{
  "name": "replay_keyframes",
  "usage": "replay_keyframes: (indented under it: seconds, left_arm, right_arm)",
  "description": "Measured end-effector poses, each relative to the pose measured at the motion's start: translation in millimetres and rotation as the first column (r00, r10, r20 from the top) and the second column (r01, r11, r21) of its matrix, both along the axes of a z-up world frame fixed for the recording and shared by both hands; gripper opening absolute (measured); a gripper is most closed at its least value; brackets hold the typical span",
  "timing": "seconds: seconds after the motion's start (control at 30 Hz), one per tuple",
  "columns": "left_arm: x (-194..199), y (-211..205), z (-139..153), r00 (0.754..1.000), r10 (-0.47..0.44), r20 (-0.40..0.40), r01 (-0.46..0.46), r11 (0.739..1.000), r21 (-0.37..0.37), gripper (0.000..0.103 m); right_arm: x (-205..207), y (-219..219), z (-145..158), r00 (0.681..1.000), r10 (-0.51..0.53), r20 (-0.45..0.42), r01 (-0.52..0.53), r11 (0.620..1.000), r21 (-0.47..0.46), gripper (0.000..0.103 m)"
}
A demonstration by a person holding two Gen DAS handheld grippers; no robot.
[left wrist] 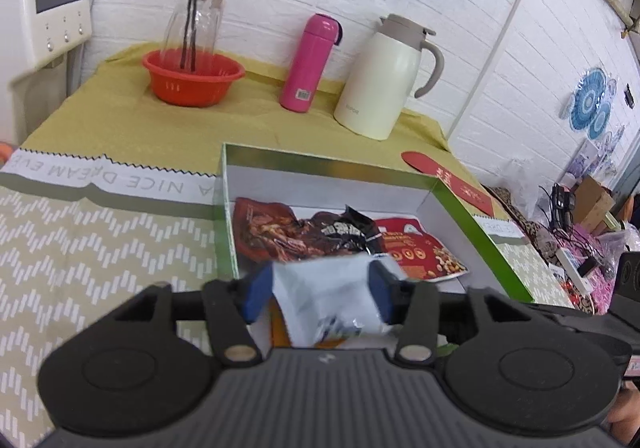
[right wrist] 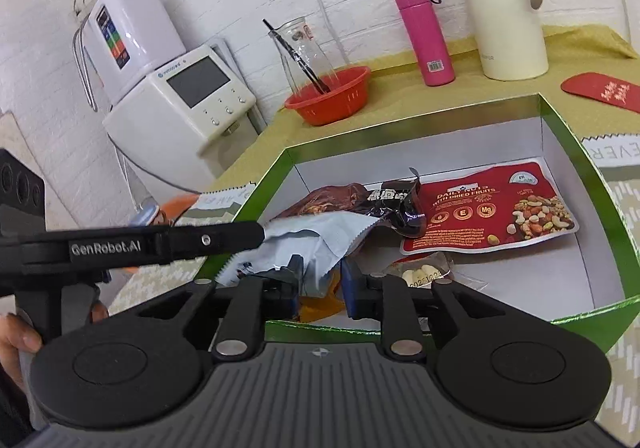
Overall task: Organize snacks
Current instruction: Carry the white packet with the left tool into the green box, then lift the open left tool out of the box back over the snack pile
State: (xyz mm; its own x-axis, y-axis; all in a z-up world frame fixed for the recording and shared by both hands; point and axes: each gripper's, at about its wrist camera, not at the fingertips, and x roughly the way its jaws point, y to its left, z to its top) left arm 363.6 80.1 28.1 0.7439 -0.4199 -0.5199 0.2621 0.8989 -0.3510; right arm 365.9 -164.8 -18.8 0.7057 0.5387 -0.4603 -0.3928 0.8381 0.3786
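Note:
A green-rimmed white box holds a brown snack bag, a black bag, a red nut pouch and a small clear packet. My left gripper is shut on a pale blue-white snack bag over the box's near-left corner. In the right wrist view the left gripper's arm reaches in from the left, holding that bag. My right gripper is closed on the bag's lower edge. An orange packet lies beneath.
An orange basket with a glass carafe, a pink bottle and a cream jug stand at the back on the yellow cloth. A red envelope lies beside the box. A white appliance stands left.

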Motion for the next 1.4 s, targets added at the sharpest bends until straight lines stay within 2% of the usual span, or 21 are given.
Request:
replay_keyframes:
  seconds: [0.03,0.1,0.13,0.2,0.23,0.27,0.37,0.63,0.8,0.93,1.17,1.27,1.4]
  left_arm:
    - [-2.5,3.3,1.8,1.000,0.019,0.017,-0.018,1.000,-0.019,0.062]
    - [-4.8,7.6,4.7,0.999,0.037,0.008,-0.037,0.998,-0.054,0.069]
    - [-6.2,9.1,5.7,0.999,0.053,-0.002,-0.053,0.996,-0.071,0.073]
    - [-10.2,8.6,8.6,0.995,0.098,-0.010,-0.098,0.993,-0.061,0.077]
    - [-12.7,6.6,10.1,0.993,0.116,-0.002,-0.116,0.993,-0.037,0.083]
    - [-15.6,4.4,11.3,0.991,0.134,0.011,-0.134,0.991,-0.011,0.095]
    - [-26.7,-0.9,14.6,0.987,0.152,0.053,-0.154,0.988,0.032,0.095]
    - [-61.6,-11.8,35.7,0.991,0.100,0.083,-0.104,0.994,0.034,0.095]
    - [-94.3,-24.2,40.3,0.999,0.032,0.042,-0.033,0.999,0.040,0.095]
    - [-123.6,-30.3,34.4,0.999,-0.035,0.010,0.035,0.999,0.013,0.095]
    - [-156.1,-30.1,9.9,0.997,-0.061,-0.052,0.057,0.996,-0.063,0.095]
    - [-161.4,-32.5,1.2,0.994,-0.086,-0.070,0.081,0.994,-0.075,0.095]
    - [-161.9,-36.2,-3.9,0.993,-0.095,-0.074,0.091,0.994,-0.056,0.095]
  right_arm:
    - [-2.0,1.8,1.5,1.000,0.003,0.017,-0.003,0.999,-0.034,0.057]
    - [-6.7,4.7,4.7,0.998,0.008,0.068,-0.002,0.995,-0.095,0.100]
    - [-9.7,5.1,6.2,0.996,0.010,0.091,0.000,0.994,-0.112,0.103]
    - [-15.5,4.4,9.0,0.992,0.022,0.126,-0.005,0.991,-0.135,0.103]
    - [-17.9,4.4,10.4,0.990,0.031,0.136,-0.011,0.989,-0.145,0.103]
    - [-20.1,4.4,11.7,0.989,0.039,0.143,-0.017,0.988,-0.155,0.103]
    - [-27.9,1.5,15.4,0.987,0.045,0.155,-0.018,0.985,-0.174,0.103]
    - [-61.5,-15.2,37.6,0.984,0.043,0.172,-0.017,0.988,-0.153,0.103]
    - [-98.9,-32.0,47.7,0.979,0.051,0.198,-0.018,0.986,-0.165,0.103]
    - [-132.0,-50.6,48.6,0.975,0.044,0.219,-0.004,0.984,-0.179,0.103]
    - [-167.8,-76.9,25.2,0.977,0.029,0.209,0.018,0.975,-0.221,0.103]
    - [-165.3,-81.4,5.4,0.985,0.030,0.171,0.015,0.965,-0.261,0.103]
    - [-152.8,-84.7,-16.1,0.993,0.009,0.116,0.024,0.959,-0.284,0.103]
